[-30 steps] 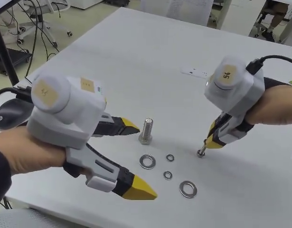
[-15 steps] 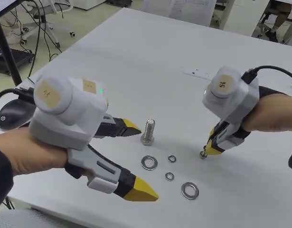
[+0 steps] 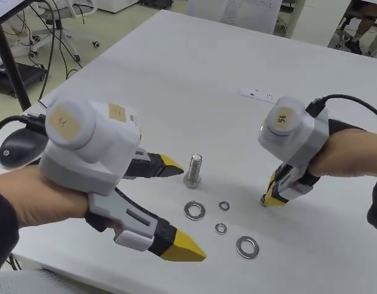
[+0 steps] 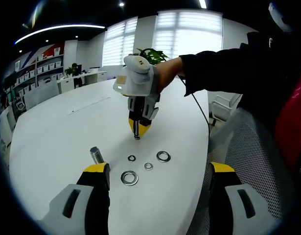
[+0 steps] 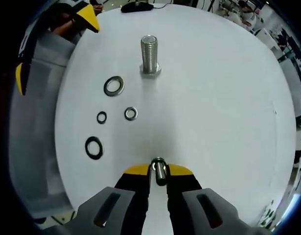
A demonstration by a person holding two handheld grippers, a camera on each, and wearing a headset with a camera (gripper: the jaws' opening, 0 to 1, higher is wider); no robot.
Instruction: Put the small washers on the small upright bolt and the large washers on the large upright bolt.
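The large bolt [image 3: 193, 170] [image 5: 149, 54] stands upright on the white table [image 3: 176, 79]. In front of it lie two large washers [image 3: 194, 211] [image 3: 247, 247] and two small washers [image 3: 224, 206] [image 3: 220, 228], all flat on the table. My right gripper [image 3: 267, 199] points down at the table, shut on the small upright bolt [image 5: 160, 171] [image 4: 137, 136], whose tip shows between the yellow fingertips. My left gripper [image 3: 189, 211] hovers wide open over the near washers, with one fingertip beside the large bolt [image 4: 95, 154] and nothing held.
A black rounded device [image 3: 15, 147] lies at the table's left edge. At the back of the table sits a small white strip [image 3: 257, 94]. The near table edge runs just below the left gripper. Chairs and cables stand on the floor beyond.
My right gripper has come down and slightly nearer, so its tips now cover the small bolt in the head view. The left gripper and the washers have stayed put.
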